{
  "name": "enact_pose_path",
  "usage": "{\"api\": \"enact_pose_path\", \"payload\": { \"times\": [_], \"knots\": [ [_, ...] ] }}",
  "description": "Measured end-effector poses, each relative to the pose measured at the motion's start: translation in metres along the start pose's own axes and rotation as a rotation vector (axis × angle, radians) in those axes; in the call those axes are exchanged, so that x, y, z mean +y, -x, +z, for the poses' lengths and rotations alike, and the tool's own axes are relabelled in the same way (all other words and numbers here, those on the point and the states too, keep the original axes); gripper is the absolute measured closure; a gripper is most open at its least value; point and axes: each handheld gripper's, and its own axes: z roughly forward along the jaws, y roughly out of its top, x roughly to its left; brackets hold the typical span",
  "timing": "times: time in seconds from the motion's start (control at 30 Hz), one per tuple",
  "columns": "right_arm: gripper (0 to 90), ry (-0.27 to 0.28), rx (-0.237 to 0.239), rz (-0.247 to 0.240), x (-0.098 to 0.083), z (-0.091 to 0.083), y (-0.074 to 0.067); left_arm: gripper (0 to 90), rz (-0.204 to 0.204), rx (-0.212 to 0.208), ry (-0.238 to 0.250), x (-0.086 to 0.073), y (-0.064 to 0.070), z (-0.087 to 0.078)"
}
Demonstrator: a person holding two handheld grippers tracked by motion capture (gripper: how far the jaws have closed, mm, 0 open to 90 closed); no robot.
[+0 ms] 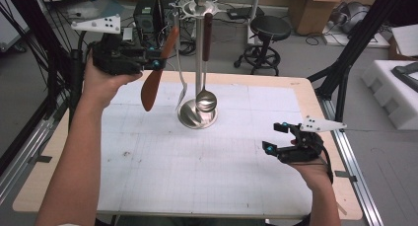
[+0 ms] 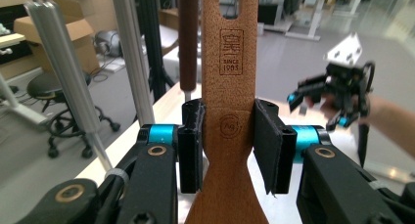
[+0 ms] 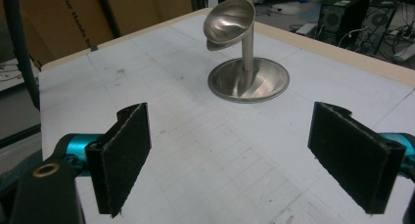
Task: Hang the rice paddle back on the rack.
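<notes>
We clamp the wooden spatula [image 1: 156, 73] in our left gripper [image 1: 156, 64], raised beside the utensil stand [image 1: 198, 63] for hanging; our right gripper [image 1: 277, 137] waits, released.

In the left gripper view we lose both ends of the wooden spatula [image 2: 229, 87]: its slotted handle runs off the top edge and its widening blade off the bottom. The dark brown handle [image 2: 188, 38] behind it is cut at the top too, and the spatula covers its lower end. In the right gripper view the top edge cuts the steel stand [image 3: 248, 48], so we cannot see what the ladle [image 3: 229, 21] hangs from. In the high view the fork [image 1: 181, 95] is too thin for us to make out its tines.
</notes>
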Motion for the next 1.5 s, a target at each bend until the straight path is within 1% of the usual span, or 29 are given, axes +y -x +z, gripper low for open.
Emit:
{"api": "enact_pose_path", "payload": {
  "times": [0.03, 0.07, 0.1, 0.17, 0.2, 0.27, 0.3, 0.33, 0.4, 0.43, 0.57, 0.63, 0.67, 0.73, 0.77, 0.8, 0.87, 0.9, 1.07, 1.1, 1.13, 1.2, 1.37, 1.4, 1.5],
  "knots": [
    [15.2, 0.002, 0.001, -0.002, 0.000, 0.000, 0.000, 65.8, -0.003, 0.005, 0.009, 0.001, -0.002, 0.000],
    [15.2, 0.001, 0.001, -0.001, 0.000, 0.000, 0.000, 65.8, -0.016, 0.002, 0.021, 0.001, -0.005, 0.000],
    [15.3, 0.001, 0.001, -0.001, 0.000, 0.000, 0.000, 65.7, -0.024, 0.013, 0.030, 0.002, -0.007, 0.000],
    [15.3, 0.002, 0.002, -0.002, 0.000, 0.000, 0.000, 65.8, -0.033, 0.012, 0.035, 0.004, -0.011, 0.001],
    [15.3, 0.001, 0.001, 0.000, 0.000, 0.000, 0.000, 65.8, -0.032, 0.026, 0.037, 0.005, -0.012, 0.002],
    [15.2, 0.000, 0.002, 0.001, 0.000, 0.000, -0.001, 65.8, -0.034, 0.020, 0.034, 0.005, -0.013, 0.003],
    [15.3, 0.003, 0.002, -0.002, 0.001, 0.000, 0.000, 65.7, -0.036, 0.030, 0.039, 0.006, -0.014, 0.004],
    [15.2, 0.003, 0.002, -0.003, 0.001, 0.000, 0.000, 65.8, -0.040, 0.024, 0.038, 0.006, -0.016, 0.005],
    [15.2, 0.002, 0.002, -0.002, 0.001, 0.000, 0.000, 65.7, -0.038, 0.038, 0.035, 0.007, -0.017, 0.007],
    [15.2, 0.002, 0.002, -0.002, 0.001, 0.000, 0.000, 65.7, -0.040, 0.035, 0.027, 0.008, -0.018, 0.008],
    [15.3, 0.003, 0.003, -0.003, 0.000, 0.000, 0.000, 65.7, -0.046, 0.057, 0.020, 0.009, -0.021, 0.013],
    [15.2, 0.004, 0.003, -0.001, 0.000, 0.000, 0.000, 65.7, -0.053, 0.055, 0.018, 0.010, -0.024, 0.015],
    [15.3, 0.004, 0.004, 0.002, 0.000, -0.001, 0.000, 65.8, -0.050, 0.063, 0.015, 0.010, -0.024, 0.016],
    [15.2, 0.006, 0.002, 0.003, 0.000, -0.001, 0.000, 65.8, -0.054, 0.061, 0.010, 0.010, -0.025, 0.019],
    [15.2, 0.007, 0.003, 0.004, 0.000, -0.002, 0.001, 65.7, -0.049, 0.066, 0.008, 0.010, -0.026, 0.019],
    [15.3, 0.007, 0.004, 0.005, 0.000, -0.002, 0.001, 65.7, -0.053, 0.068, 0.006, 0.010, -0.027, 0.020],
    [15.2, 0.006, 0.003, 0.006, 0.000, -0.002, 0.001, 65.7, -0.058, 0.069, 0.017, 0.009, -0.028, 0.021],
    [15.2, 0.005, 0.001, 0.003, 0.000, -0.001, 0.001, 65.7, -0.060, 0.067, 0.014, 0.009, -0.029, 0.022],
    [15.2, 0.005, 0.003, 0.005, 0.000, -0.002, 0.002, 65.7, -0.060, 0.067, 0.013, 0.008, -0.030, 0.027],
    [15.2, 0.005, 0.004, 0.007, 0.000, -0.002, 0.002, 65.7, -0.061, 0.065, 0.005, 0.008, -0.030, 0.028],
    [15.3, 0.007, 0.003, 0.008, -0.001, -0.002, 0.002, 65.7, -0.061, 0.069, 0.005, 0.008, -0.030, 0.030],
    [15.2, 0.005, 0.002, 0.007, -0.001, -0.002, 0.002, 65.7, -0.070, 0.062, 0.003, 0.007, -0.032, 0.033],
    [15.3, 0.006, 0.003, 0.009, -0.001, -0.002, 0.002, 65.6, -0.076, 0.056, 0.004, 0.006, -0.034, 0.038],
    [15.3, 0.006, 0.003, 0.009, -0.001, -0.002, 0.002, 65.5, -0.083, 0.048, 0.003, 0.005, -0.035, 0.039],
    [15.3, 0.007, 0.000, 0.007, -0.001, -0.002, 0.002, 65.1, -0.096, 0.052, -0.003, 0.004, -0.036, 0.042]
  ]
}}
